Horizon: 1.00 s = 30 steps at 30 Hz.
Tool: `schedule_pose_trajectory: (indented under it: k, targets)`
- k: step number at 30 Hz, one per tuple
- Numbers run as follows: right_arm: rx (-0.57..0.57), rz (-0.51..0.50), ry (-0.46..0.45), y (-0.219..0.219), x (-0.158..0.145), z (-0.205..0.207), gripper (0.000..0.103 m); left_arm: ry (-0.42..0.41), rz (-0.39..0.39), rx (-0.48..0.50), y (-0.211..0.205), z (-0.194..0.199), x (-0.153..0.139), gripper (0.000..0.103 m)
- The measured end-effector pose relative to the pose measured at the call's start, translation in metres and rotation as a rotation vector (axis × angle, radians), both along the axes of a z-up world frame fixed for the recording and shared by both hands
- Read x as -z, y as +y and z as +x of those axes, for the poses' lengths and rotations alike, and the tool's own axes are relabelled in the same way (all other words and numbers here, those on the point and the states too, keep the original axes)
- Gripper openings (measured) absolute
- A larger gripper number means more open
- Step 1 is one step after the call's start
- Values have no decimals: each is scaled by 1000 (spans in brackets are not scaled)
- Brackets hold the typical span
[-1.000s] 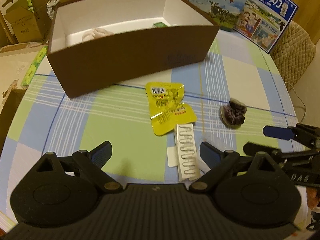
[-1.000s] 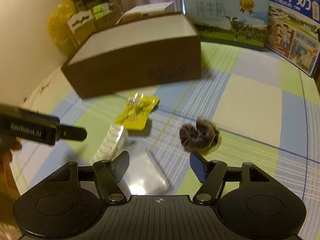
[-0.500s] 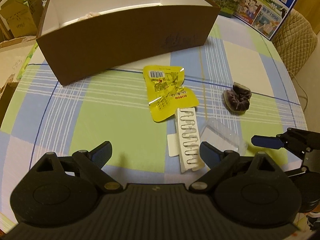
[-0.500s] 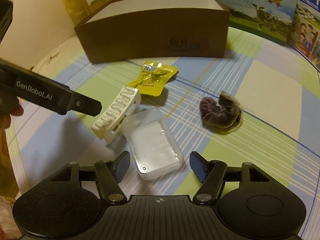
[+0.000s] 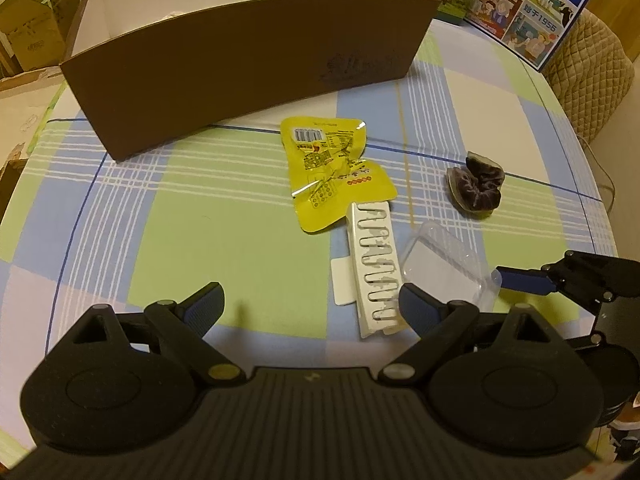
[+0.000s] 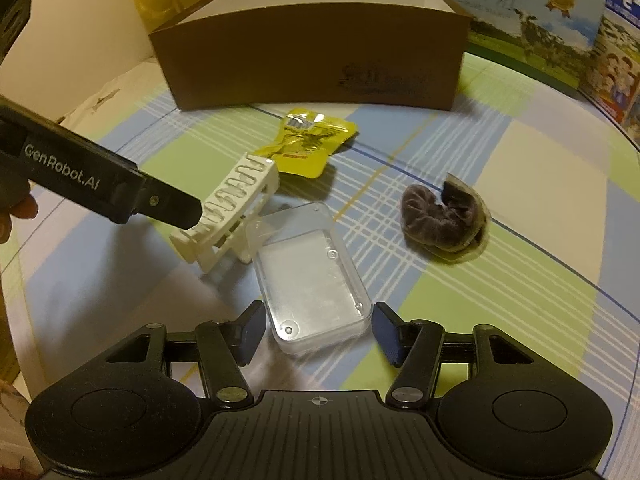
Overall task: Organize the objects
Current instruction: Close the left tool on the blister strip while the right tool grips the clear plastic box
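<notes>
right gripper point(image 6: 319, 334): jaws just closing, astride clear rigid plastic case point(image 6: 310, 276) at lower centre, pads not yet pressed on it | left gripper point(image 5: 310, 304): spread wide, nothing held | ribbed white clip point(image 6: 228, 210) touching case | crinkled yellow packet point(image 6: 310, 140), velvety scrunchie point(image 6: 442, 220) mid-frame | brown cardboard box point(image 6: 312, 64) at top

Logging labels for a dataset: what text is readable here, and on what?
"GenRobot.AI": side of the left gripper.
"纯牛奶": green milk carton.
"1956": blue milk carton; its other characters are too blurred.
Yellow packet: print too small.
Brown box: stamp illegible.
</notes>
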State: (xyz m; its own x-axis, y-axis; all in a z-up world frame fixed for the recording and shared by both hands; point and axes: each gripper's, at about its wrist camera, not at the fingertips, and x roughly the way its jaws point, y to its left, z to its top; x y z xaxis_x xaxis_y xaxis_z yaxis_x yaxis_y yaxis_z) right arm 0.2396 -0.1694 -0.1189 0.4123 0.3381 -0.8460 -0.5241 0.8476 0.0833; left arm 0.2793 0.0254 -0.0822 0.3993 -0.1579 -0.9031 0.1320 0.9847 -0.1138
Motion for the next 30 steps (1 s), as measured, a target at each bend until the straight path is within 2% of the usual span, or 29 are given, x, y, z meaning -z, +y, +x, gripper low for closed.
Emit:
schedule_pose_trajectory:
  k: [8, 14, 16, 23, 26, 27, 29, 30]
  targets:
    - [112, -20, 6, -17, -3, 1, 55, -8, 4, 55, -18, 2, 6, 89]
    - [154, -10, 13, -27, -5, 0, 55, -11, 20, 103, -34, 8, 14, 81]
    - [159, -7, 15, -29, -5, 0, 55, -17, 25, 123, -39, 9, 16, 73]
    - [175, 1, 19, -28, -5, 0, 55, -28, 40, 156, -48, 16, 22, 58]
    - [175, 5, 24, -29, -5, 1, 56, -33, 43, 164, -48, 16, 23, 46]
    - [172, 4, 24, -29, -5, 1, 56, -35, 41, 166, -48, 15, 23, 39]
    - [161, -6, 20, -27, -5, 2, 57, -42, 45, 168, -47, 14, 23, 35]
    - [151, -8, 17, -26, -6, 2, 57, -46, 43, 172, -46, 13, 22, 29]
